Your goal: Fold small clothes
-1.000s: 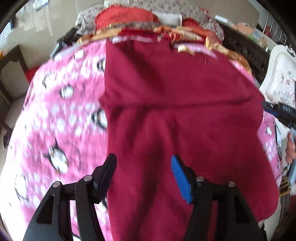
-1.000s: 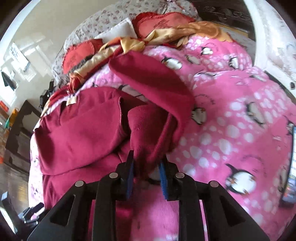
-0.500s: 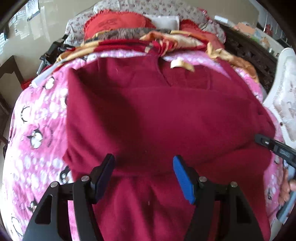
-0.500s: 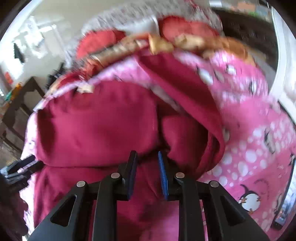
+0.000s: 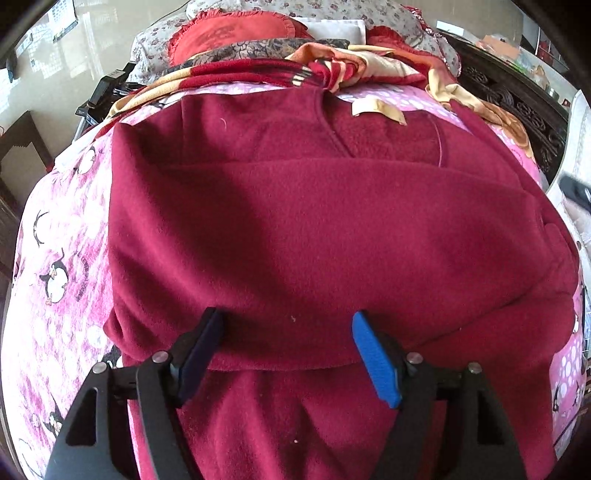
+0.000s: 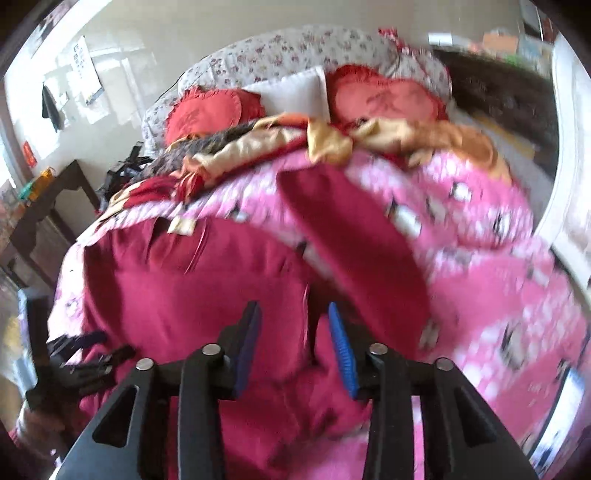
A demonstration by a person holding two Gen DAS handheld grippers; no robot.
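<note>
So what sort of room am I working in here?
Most likely a bedroom: the dark red fleece garment lies on a pink penguin-print blanket, with red ruffled cushions against a floral headboard.

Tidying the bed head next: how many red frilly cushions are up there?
2. One red cushion lies left of the white pillow, the other right of it. More may be hidden under the orange blanket.

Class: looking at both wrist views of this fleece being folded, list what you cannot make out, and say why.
- Right wrist view: motion blur smears the maroon fleece garment and pink penguin blanket; whether the right gripper touches cloth is unclear.
- Left wrist view: the garment's near hem is cut off by the frame and the left gripper.
</note>
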